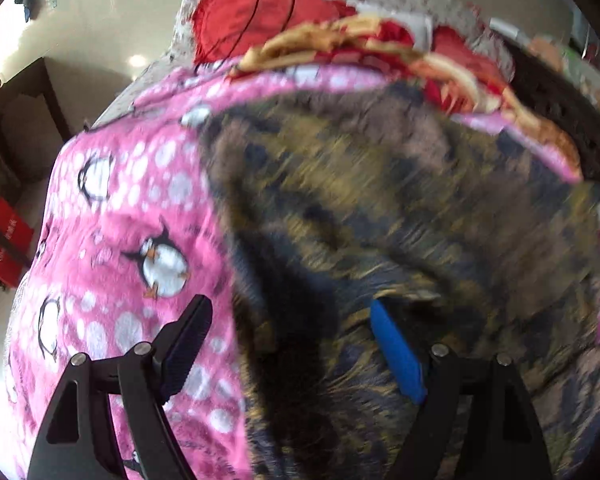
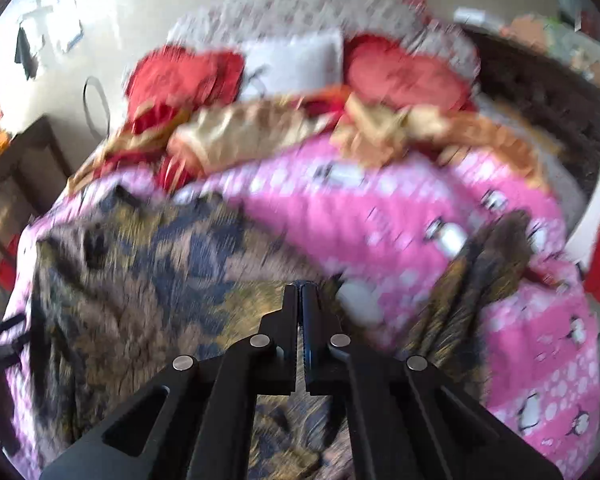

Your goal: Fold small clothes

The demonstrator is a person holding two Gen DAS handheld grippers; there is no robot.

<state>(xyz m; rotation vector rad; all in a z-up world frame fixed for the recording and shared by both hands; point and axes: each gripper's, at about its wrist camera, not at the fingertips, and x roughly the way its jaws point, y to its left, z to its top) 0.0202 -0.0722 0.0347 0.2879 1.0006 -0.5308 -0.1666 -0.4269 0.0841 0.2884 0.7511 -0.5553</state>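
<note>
The patterned brown garment (image 1: pixel 400 208) lies spread over the pink penguin blanket (image 1: pixel 112 216), filling the frame's centre and right. The left gripper (image 1: pixel 292 344) hangs spread wide above it; the right gripper (image 2: pixel 300 300) is pressed together, apparently empty. Likely between folds — next, pinch an edge.

Beyond my tongs: pink penguin blanket (image 1: pixel 132 216) covers the bed, spreading out to both sides of them. Further ahead, a crumpled red-and-gold cloth (image 2: pixel 236 132) lies across the blanket's far edge. Past that, two red cushions (image 2: pixel 184 76) with a white pillow (image 2: pixel 296 60) between them. Dark wooden cabinet (image 1: pixel 24 128) off to the left, cream wall (image 2: pixel 148 12) behind. All motion-blurred.
</note>
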